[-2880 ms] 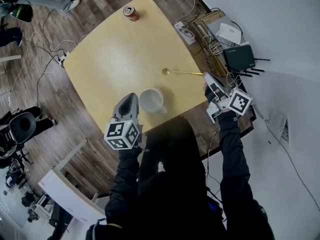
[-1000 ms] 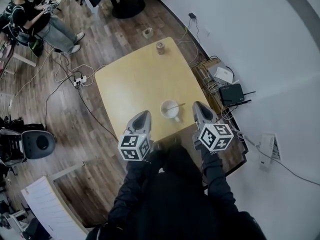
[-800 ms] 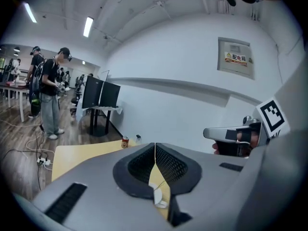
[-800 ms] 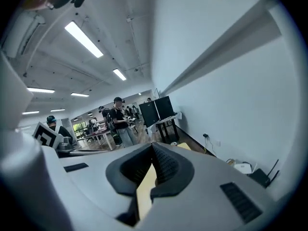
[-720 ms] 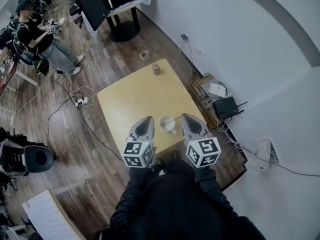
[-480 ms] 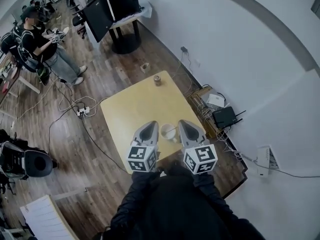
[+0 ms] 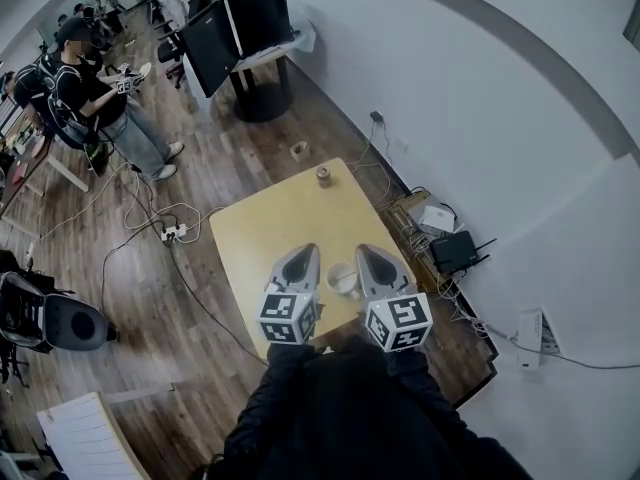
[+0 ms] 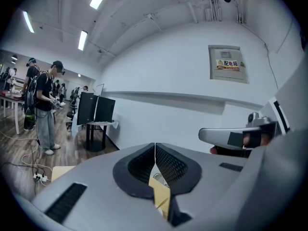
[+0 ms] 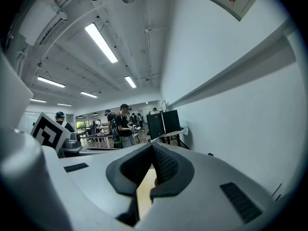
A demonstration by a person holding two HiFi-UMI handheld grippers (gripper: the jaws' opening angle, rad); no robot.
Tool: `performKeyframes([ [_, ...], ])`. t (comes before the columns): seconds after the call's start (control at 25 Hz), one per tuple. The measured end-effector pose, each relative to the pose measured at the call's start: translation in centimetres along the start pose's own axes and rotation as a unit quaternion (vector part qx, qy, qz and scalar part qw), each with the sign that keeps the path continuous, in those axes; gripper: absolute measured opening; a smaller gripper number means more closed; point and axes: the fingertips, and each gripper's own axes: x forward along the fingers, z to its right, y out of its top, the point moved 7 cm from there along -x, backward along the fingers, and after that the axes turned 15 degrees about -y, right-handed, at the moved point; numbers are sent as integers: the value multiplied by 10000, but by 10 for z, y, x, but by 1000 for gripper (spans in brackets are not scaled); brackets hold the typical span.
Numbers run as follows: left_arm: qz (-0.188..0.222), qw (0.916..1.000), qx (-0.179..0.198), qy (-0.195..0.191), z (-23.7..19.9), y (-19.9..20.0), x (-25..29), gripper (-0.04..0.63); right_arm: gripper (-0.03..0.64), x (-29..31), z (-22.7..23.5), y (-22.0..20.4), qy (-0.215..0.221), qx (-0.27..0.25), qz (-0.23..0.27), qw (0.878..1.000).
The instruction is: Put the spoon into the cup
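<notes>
Flanking the cup (image 7: 342,280) on the worktop (image 7: 262,233).
Left tongs (image 7: 302,255) and right tongs (image 7: 368,253): both clamped shut, empty.

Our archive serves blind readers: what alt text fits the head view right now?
From above, a person holds the left gripper and right gripper side by side, both shut and empty, flanking a white cup on a light wooden table. A can stands at the table's far edge; another person stands on the wood floor beyond.
</notes>
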Motion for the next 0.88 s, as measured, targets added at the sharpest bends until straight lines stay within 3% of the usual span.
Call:
performKeyframes([
  [0.88, -161, 9998, 95, -59, -15, 1, 16, 36, 21, 21, 4, -7, -28, 21, -92, 10000],
])
